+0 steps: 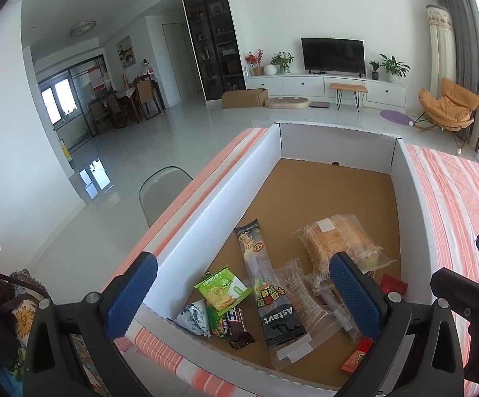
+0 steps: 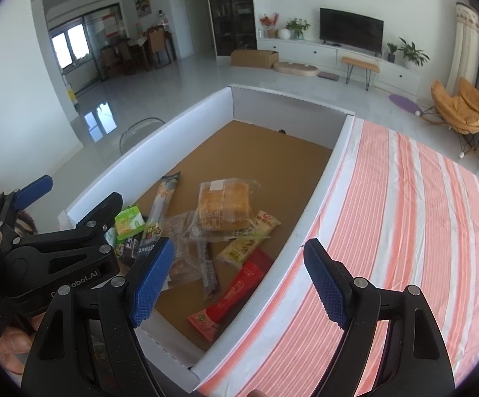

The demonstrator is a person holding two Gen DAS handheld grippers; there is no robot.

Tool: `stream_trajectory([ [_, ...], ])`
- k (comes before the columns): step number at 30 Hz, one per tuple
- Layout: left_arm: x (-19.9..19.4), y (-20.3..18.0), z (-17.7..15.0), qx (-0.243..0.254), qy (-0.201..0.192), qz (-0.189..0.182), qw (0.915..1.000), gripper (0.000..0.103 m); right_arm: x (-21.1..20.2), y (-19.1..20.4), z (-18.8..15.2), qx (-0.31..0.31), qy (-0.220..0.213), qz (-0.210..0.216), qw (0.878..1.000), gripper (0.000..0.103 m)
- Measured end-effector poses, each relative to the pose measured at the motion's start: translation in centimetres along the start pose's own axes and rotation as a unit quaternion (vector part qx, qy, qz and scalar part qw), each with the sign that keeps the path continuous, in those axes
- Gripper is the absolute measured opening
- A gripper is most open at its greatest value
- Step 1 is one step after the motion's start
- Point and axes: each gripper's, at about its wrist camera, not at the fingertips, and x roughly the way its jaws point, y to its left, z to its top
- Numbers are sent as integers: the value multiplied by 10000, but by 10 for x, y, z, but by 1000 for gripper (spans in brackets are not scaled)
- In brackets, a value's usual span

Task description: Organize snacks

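Tongs (image 1: 243, 292) gape over box (image 1: 206, 211) on striped cloth (image 2: 404, 215).

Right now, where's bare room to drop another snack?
Free: the box floor's far half, between bread pack and far wall; striped cloth right of the box. Crowded: near end, around the green pack and red packet.

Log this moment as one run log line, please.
task: organize snacks | snacks: piled in white box | left gripper: open, empty, over box | right gripper: open, empty, over box edge
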Motion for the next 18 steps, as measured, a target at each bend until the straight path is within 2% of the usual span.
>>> stream_trajectory([
  [11, 2, -1, -3, 55, 22, -7, 10000, 103, 2, 4, 0, -42, 55, -1, 10000, 84],
  [18, 0, 6, -3, -128, 79, -199, 9997, 103, 2, 5, 0, -41, 57, 12, 10000, 84],
])
